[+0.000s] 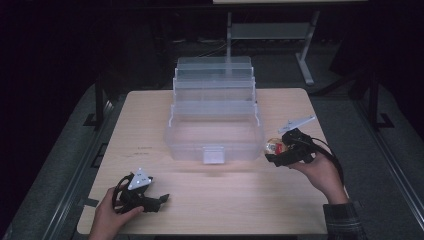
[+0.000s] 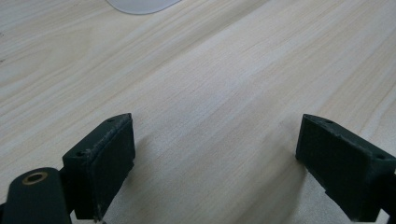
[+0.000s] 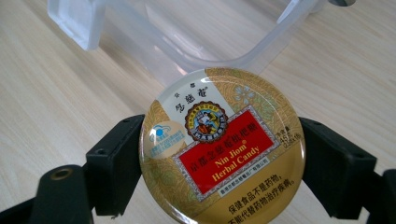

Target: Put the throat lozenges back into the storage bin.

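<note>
On the pale wood table [image 1: 215, 200] in a dark room, right gripper [image 1: 280, 150] fingers clamp a candy tin [image 3: 222, 149]; left gripper [image 1: 155, 200] fingers gape.

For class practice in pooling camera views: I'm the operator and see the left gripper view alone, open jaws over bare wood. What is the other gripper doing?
Observer: The right gripper is shut on a round gold tin, one jaw on each side.
Operator: Any wording on it?
Observer: Its red label reads Nin Jiom Herbal Candy.
Operator: Where is it headed, likely?
Observer: In the high view the tin is beside the right end of an open clear box, so probably in there.
</note>
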`<state>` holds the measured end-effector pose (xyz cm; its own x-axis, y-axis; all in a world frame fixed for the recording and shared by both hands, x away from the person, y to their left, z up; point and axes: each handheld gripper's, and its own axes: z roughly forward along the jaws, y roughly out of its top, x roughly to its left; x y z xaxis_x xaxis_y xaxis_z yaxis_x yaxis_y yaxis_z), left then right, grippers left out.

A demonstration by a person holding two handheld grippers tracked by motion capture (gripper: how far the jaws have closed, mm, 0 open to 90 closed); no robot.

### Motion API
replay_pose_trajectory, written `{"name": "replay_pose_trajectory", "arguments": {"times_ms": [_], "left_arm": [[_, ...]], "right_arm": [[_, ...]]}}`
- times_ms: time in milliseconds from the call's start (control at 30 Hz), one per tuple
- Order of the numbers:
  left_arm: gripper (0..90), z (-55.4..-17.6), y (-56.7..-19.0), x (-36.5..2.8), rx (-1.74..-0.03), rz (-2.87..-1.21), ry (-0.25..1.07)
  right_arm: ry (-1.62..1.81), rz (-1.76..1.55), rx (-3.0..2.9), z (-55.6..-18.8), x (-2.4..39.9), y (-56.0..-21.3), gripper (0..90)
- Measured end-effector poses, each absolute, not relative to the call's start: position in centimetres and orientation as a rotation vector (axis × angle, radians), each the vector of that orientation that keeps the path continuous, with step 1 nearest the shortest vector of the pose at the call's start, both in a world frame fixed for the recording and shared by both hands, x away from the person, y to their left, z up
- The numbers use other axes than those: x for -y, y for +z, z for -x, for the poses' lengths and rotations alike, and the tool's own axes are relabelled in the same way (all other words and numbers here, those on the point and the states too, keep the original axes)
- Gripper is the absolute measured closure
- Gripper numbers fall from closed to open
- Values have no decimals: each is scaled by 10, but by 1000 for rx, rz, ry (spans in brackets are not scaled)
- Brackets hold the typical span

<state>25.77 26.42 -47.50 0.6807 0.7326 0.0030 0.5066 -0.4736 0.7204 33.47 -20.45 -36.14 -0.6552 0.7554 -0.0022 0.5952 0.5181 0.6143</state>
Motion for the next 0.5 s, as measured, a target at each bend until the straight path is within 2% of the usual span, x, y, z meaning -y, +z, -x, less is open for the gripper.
{"name": "replay_pose_trajectory", "arguments": {"times_ms": [500], "left_arm": [[108, -258, -475, -264, -946, -2178, 408]], "right_arm": [[864, -1145, -2466, -350, 204, -343, 198]]}}
